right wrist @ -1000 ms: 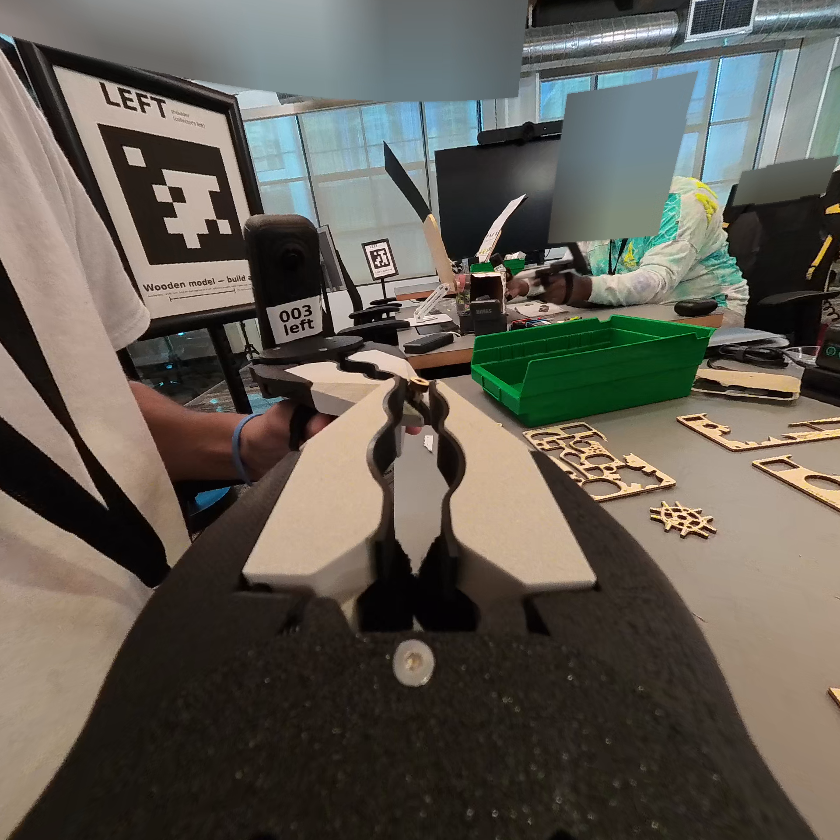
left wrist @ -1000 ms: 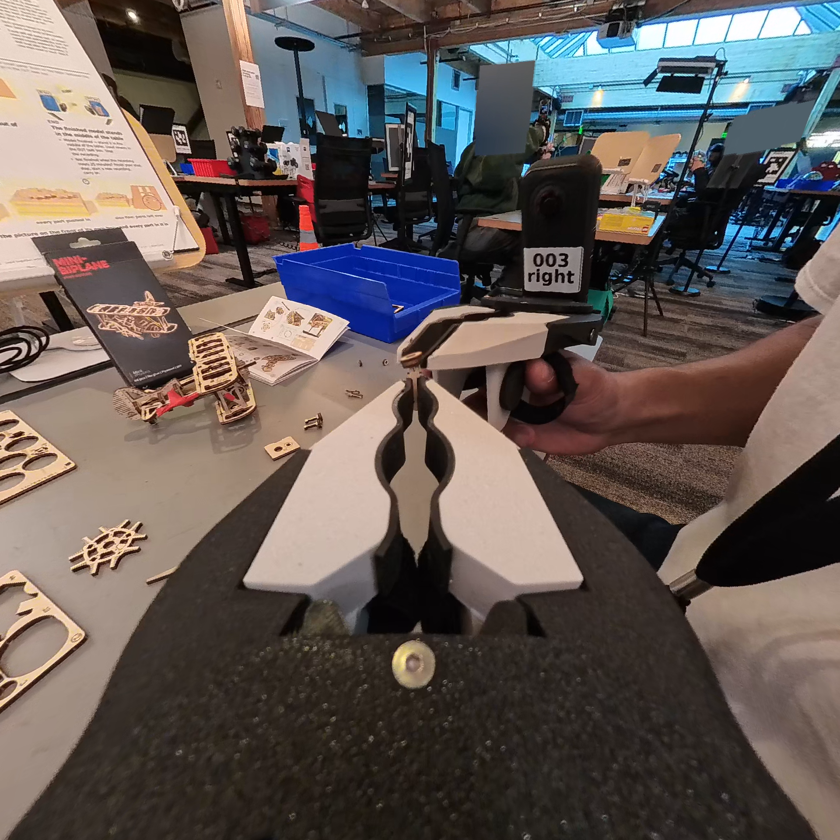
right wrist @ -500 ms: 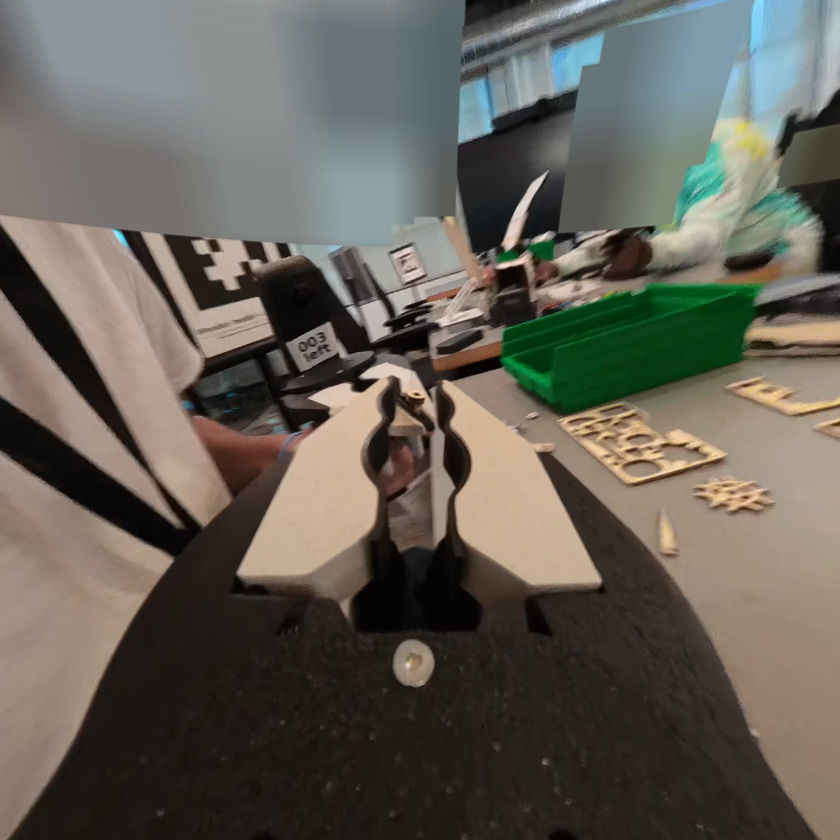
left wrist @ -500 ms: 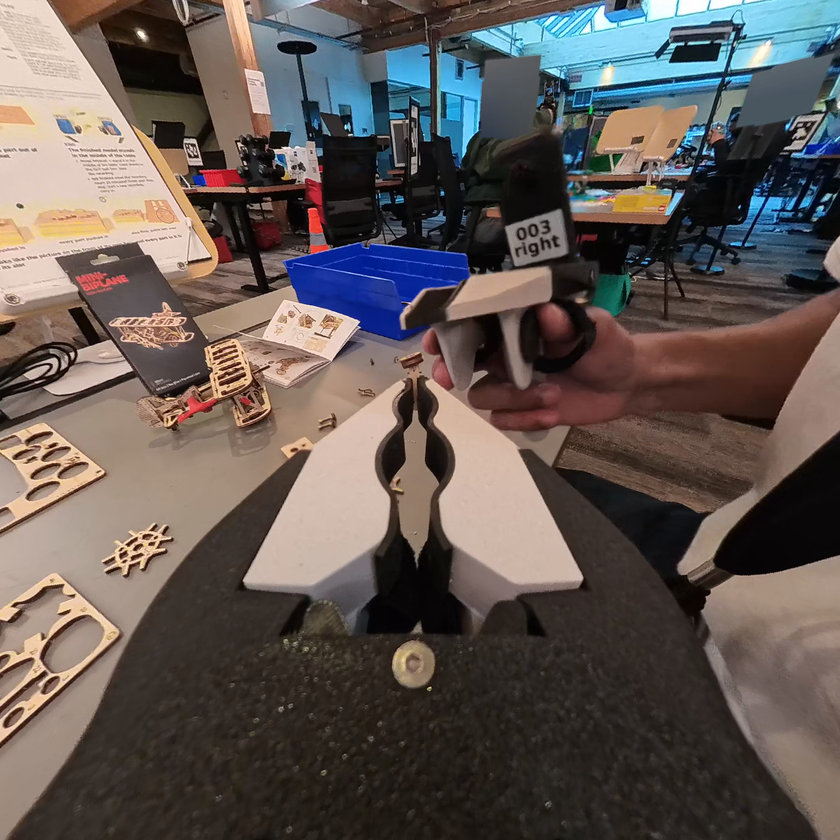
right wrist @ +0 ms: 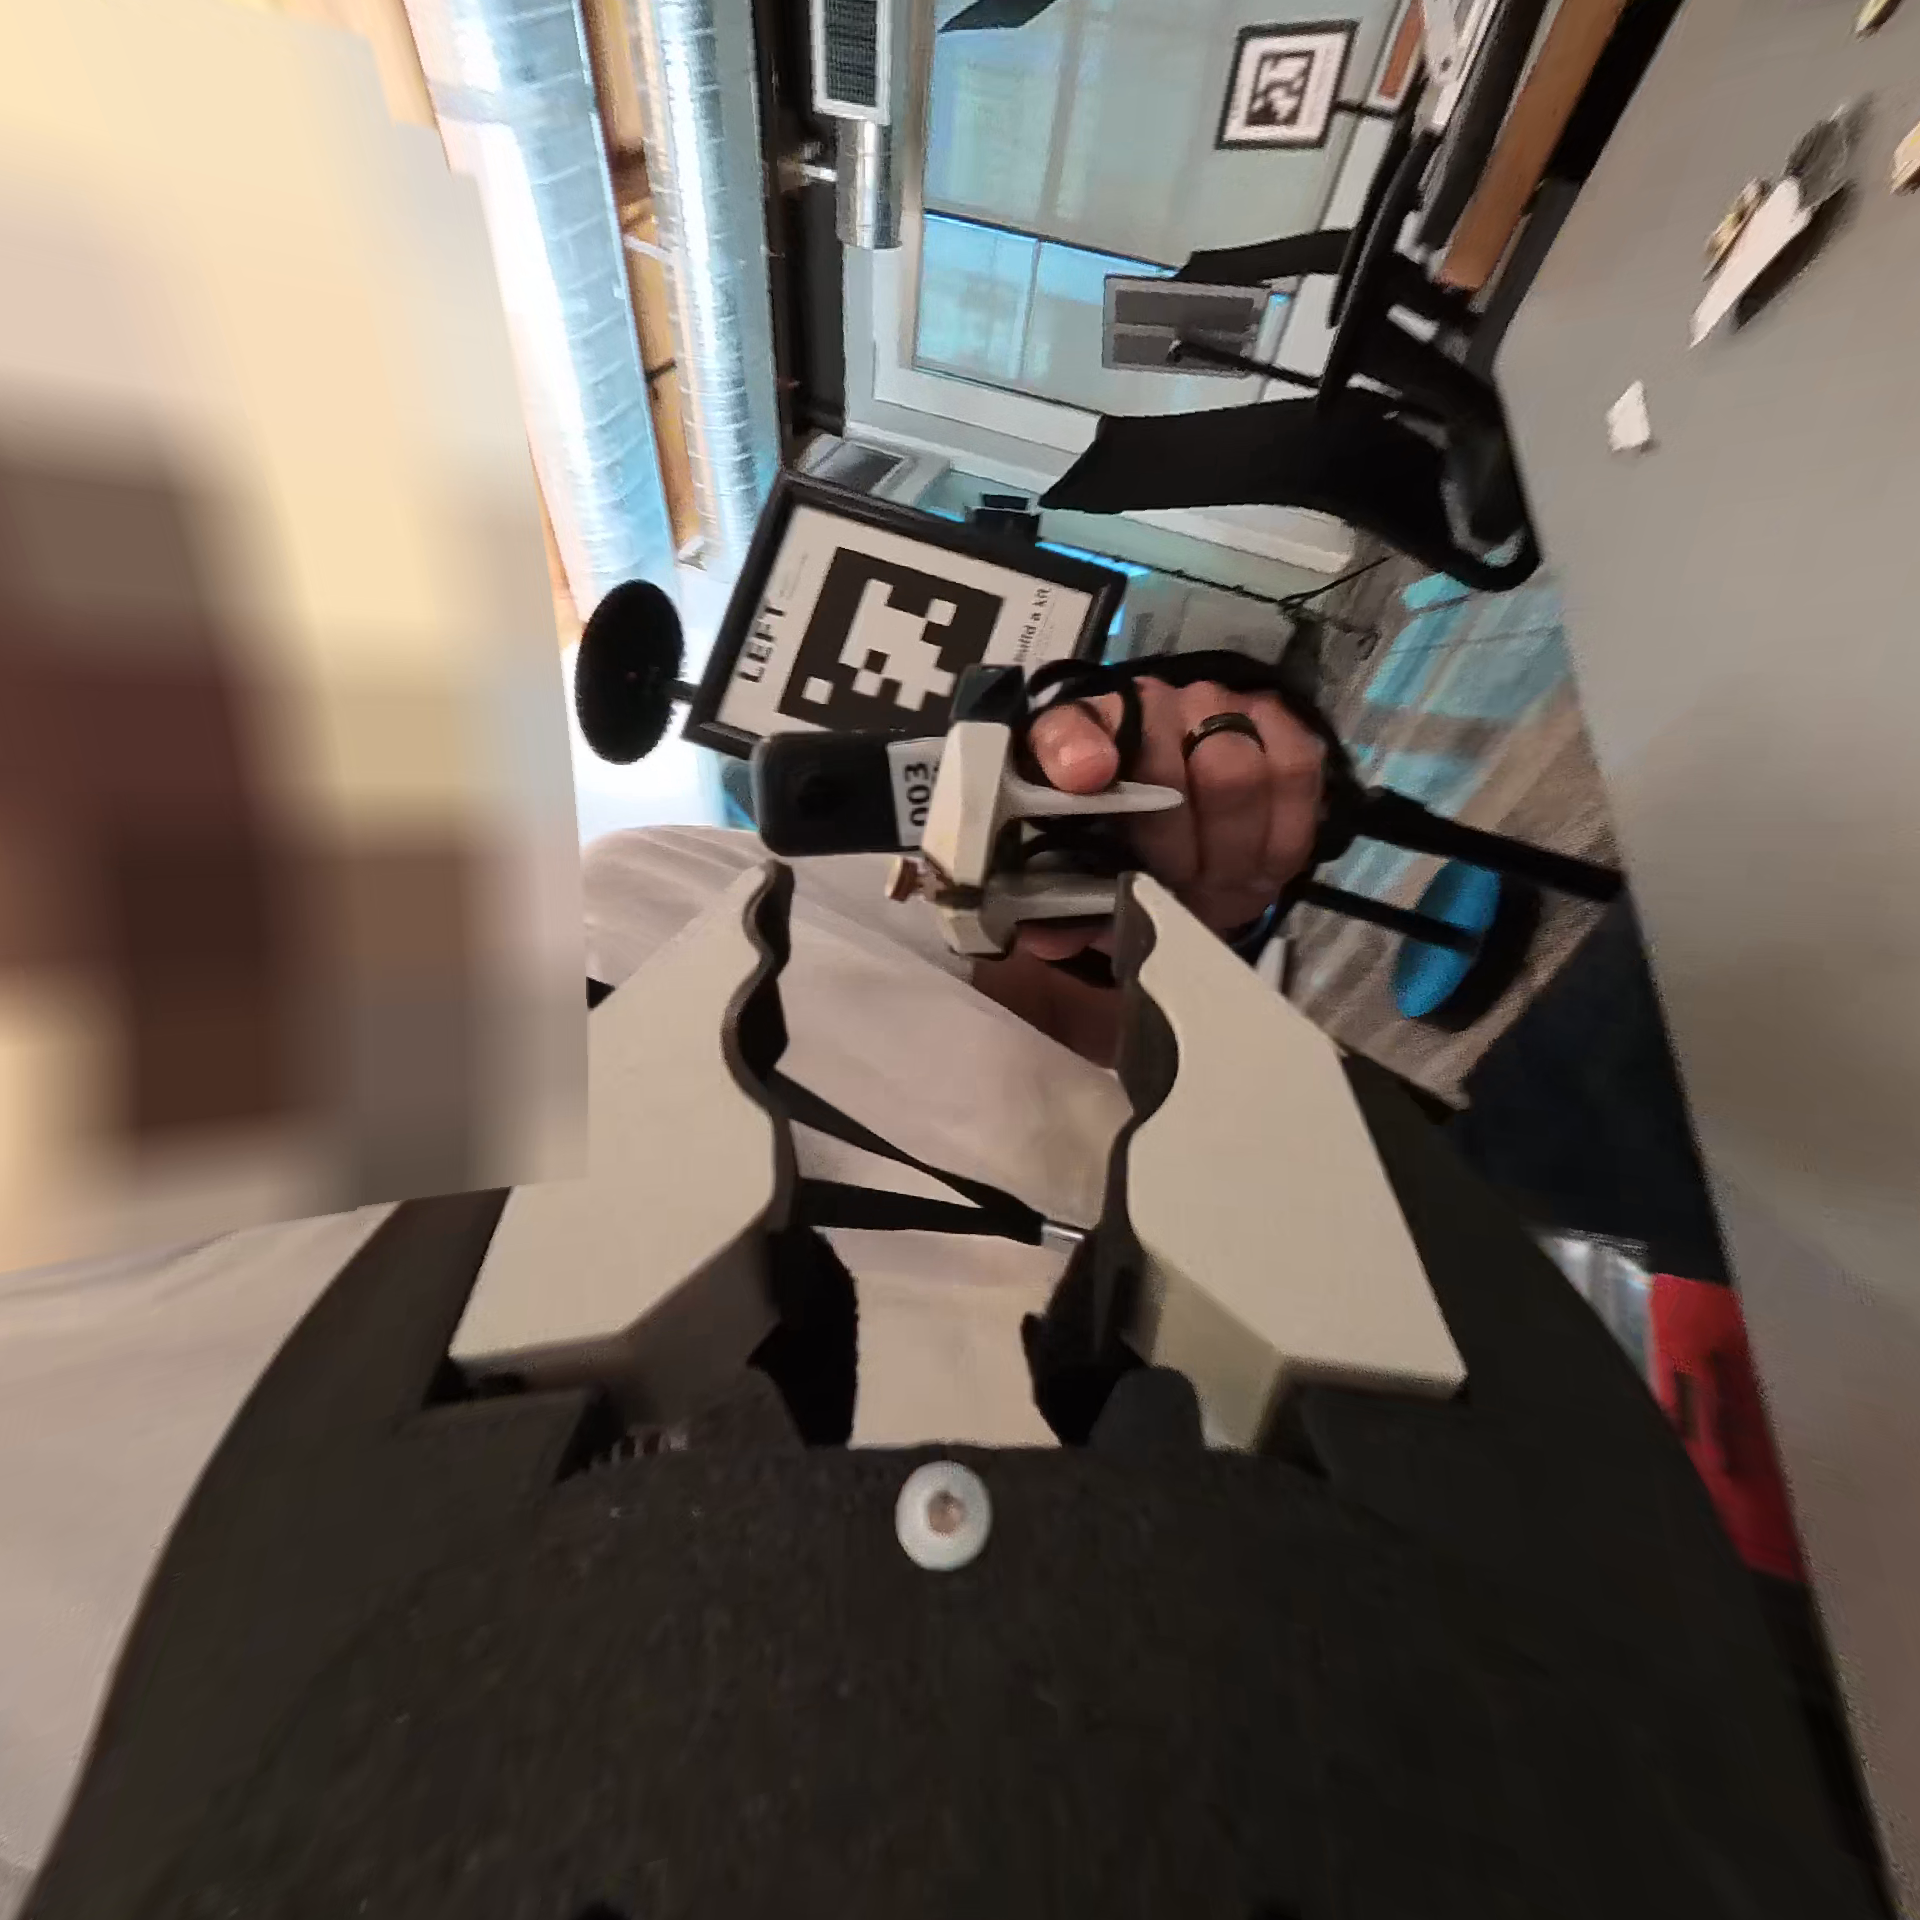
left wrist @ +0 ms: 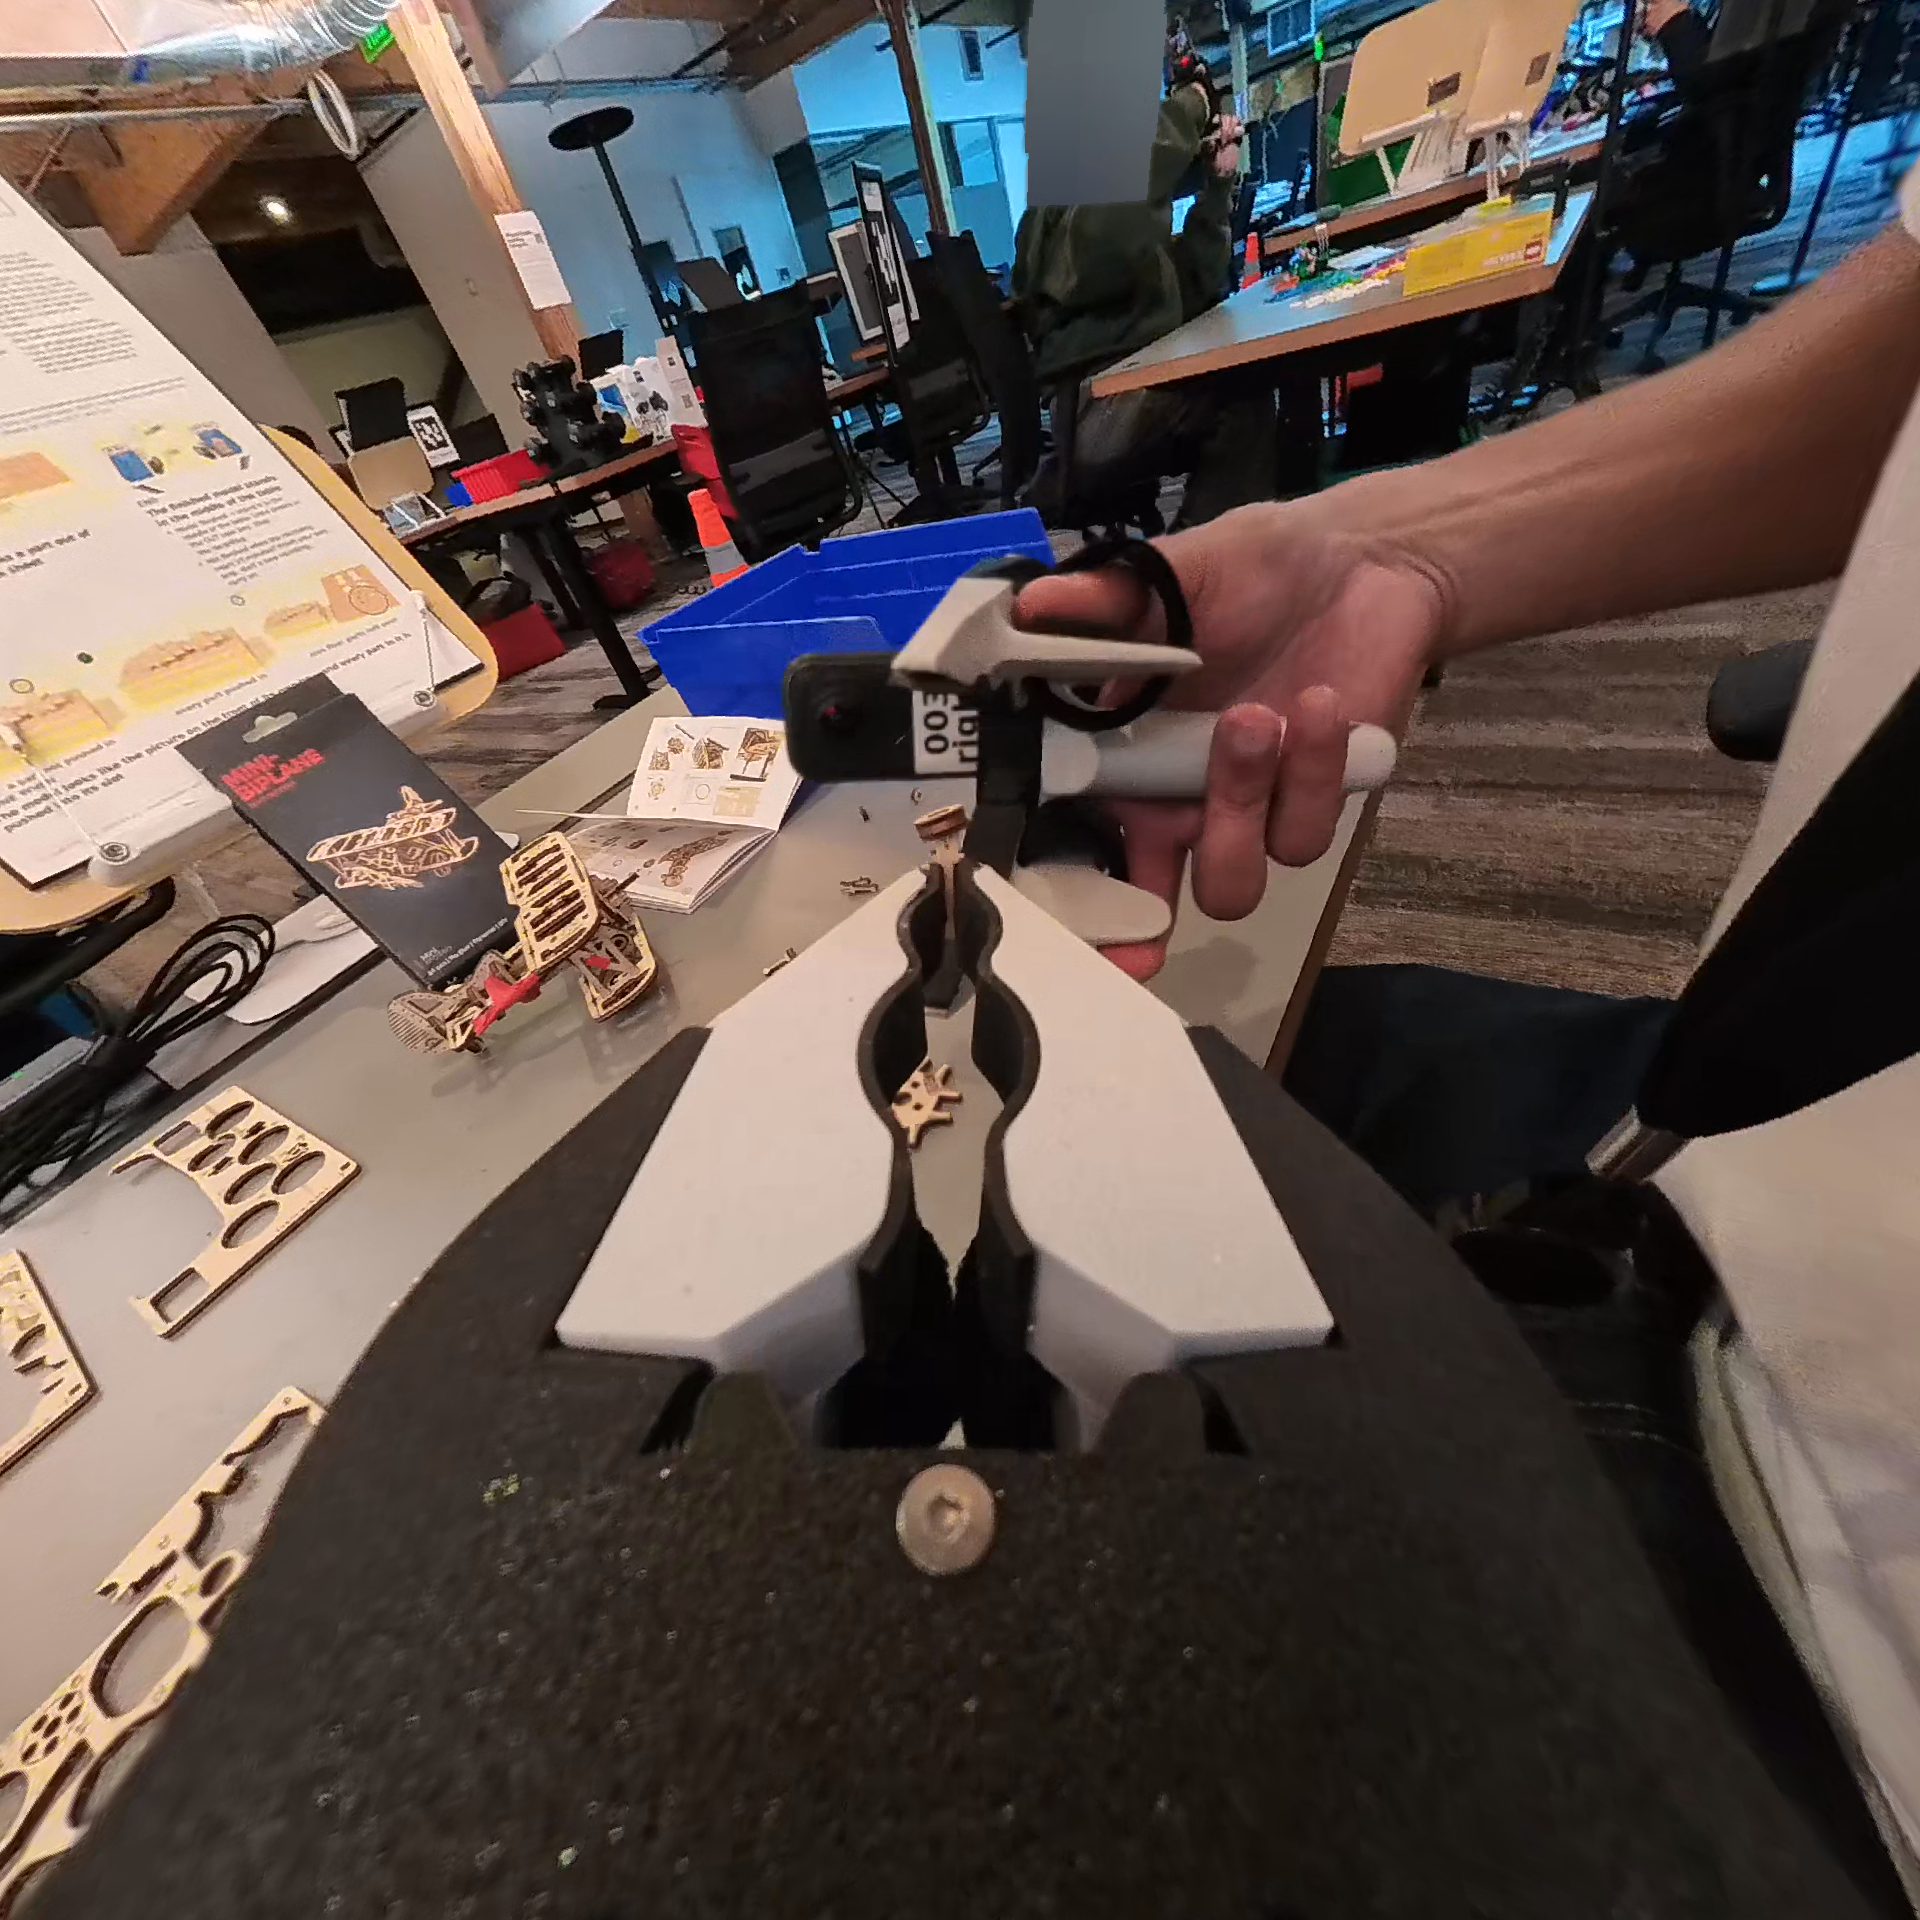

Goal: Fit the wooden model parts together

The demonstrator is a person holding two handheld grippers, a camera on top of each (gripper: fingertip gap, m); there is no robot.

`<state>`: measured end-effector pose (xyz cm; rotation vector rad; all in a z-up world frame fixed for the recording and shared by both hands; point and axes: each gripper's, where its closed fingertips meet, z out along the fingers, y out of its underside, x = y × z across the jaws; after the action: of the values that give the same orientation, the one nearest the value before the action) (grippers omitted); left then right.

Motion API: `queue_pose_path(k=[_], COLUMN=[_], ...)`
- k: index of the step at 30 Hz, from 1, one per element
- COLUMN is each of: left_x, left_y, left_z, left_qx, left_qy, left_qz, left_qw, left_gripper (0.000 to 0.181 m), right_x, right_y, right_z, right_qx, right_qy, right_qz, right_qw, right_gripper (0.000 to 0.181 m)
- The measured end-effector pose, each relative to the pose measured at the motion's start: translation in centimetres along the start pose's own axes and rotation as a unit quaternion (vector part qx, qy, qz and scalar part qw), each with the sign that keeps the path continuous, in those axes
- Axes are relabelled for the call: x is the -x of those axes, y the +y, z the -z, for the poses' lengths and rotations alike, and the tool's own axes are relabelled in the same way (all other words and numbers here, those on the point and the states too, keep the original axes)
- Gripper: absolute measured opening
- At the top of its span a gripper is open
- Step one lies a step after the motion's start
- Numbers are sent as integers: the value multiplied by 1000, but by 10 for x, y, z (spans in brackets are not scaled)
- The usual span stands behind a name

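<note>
Left wrist view: the left gripper point(left wrist: 948, 883), at frame centre, has its fingers nearly together at the tips and pinches a small wooden part point(left wrist: 943, 847), a thin stem with a rounded cap that stands above the fingertips. Through the gap lower between the fingers, a small star-shaped wooden piece point(left wrist: 927, 1101) lies on the grey table point(left wrist: 447, 1101). At centre right, a hand point(left wrist: 1273, 717) holds the right gripper point(left wrist: 1039, 727) turned on its side, just beyond the held part. At centre left stand a partly built wooden biplane point(left wrist: 540, 961) and, behind it, a black package card point(left wrist: 348, 821); an open instruction leaflet point(left wrist: 696, 805) lies to their right, with a blue bin point(left wrist: 831, 623) farther back. Cut-out wooden sheets point(left wrist: 234, 1195) lie along the left edge.

Right wrist view: the frame is rotated and partly blurred. The right gripper point(right wrist: 951, 899) has its fingers spread wide apart and holds nothing. Beyond them, at centre, a hand point(right wrist: 1216, 800) grips the left gripper point(right wrist: 935, 883), with the wooden part at its tip. A framed marker sign point(right wrist: 894, 644) stands behind it.
</note>
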<state>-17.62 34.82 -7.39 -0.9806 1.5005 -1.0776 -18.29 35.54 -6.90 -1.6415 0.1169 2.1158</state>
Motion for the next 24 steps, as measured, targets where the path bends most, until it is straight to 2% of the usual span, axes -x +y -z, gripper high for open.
queue_pose_path(k=[10,21,24], left_x=[-2,-3,-3], left_y=[4,7,6], left_z=[-2,-3,-3], left_qx=[10,17,15], left_qy=[6,10,14], left_qz=[1,6,13], left_qw=[1000,1000,1000], left_gripper=[0,0,0], right_x=[-9,-4,-3], right_y=[9,11,12], right_z=[-13,-13,-13], right_qx=[27,24,25], right_qy=[-14,-49,-48], right_qz=[-61,-62,-57], right_qw=[998,997,997], right_gripper=[50,22,22])
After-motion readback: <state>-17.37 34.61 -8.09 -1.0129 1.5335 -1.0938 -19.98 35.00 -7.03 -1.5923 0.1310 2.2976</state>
